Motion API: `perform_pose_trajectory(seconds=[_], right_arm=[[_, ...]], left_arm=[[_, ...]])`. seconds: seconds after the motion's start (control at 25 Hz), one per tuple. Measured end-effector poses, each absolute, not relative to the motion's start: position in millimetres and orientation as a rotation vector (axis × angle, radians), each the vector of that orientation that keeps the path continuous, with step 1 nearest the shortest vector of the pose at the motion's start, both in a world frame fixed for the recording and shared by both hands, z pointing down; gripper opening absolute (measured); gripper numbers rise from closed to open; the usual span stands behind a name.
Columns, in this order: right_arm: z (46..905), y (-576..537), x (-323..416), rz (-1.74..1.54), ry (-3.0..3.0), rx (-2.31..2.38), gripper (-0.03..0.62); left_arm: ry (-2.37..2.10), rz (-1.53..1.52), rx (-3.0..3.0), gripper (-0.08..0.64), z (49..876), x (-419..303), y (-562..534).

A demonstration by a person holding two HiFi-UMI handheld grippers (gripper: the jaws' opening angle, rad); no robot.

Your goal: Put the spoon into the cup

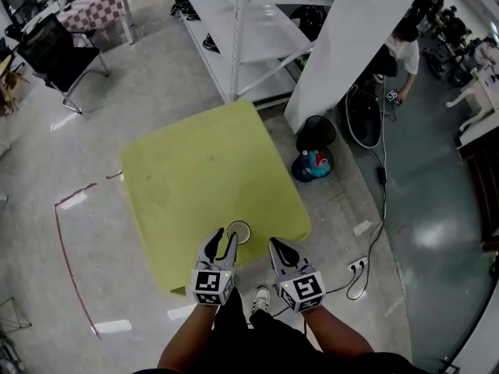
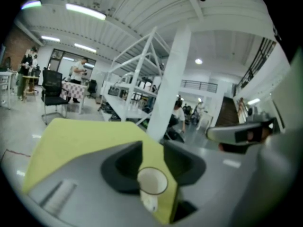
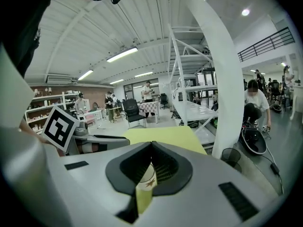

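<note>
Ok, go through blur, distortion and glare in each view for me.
Head view: sharp and evenly lit, edges bent by the wide lens. Left gripper view: soft throughout, the cup blurred, dark corners. Right gripper view: crisper, white pillar bowed, ceiling lights bright.

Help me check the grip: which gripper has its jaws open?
The left gripper: its jaws stand apart, and the white cup shows in the gap. The right gripper has its jaws closed together.
</note>
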State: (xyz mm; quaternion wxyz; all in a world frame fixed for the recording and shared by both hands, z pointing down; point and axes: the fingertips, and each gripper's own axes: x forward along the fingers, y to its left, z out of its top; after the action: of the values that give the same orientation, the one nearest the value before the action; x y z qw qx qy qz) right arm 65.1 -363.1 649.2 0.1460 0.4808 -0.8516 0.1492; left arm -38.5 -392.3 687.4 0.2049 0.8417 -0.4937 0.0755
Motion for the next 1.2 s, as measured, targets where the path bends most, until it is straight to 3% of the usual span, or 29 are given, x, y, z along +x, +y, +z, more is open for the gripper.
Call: perform_pose_trajectory(seconds=[0.32, 0.56, 1.2], right_arm=[[613.7, -363.2, 56.5, 0.35, -2.521, 1.371, 0.006], [572.8, -374.0, 37.5, 0.226, -2.624, 1.327, 0.006], [478.7, -372.0, 9.8, -0.038, -2.777, 1.324, 0.006]], left_arm=[[-1.442, 0.111, 2.401, 0.112, 618.4, -45.3, -372.8], [-1.519, 0.07, 2.458, 0.008, 571.6, -56.1, -367.0], [-1.663, 0.005, 2.528, 0.006, 506.6, -73.9, -354.2]])
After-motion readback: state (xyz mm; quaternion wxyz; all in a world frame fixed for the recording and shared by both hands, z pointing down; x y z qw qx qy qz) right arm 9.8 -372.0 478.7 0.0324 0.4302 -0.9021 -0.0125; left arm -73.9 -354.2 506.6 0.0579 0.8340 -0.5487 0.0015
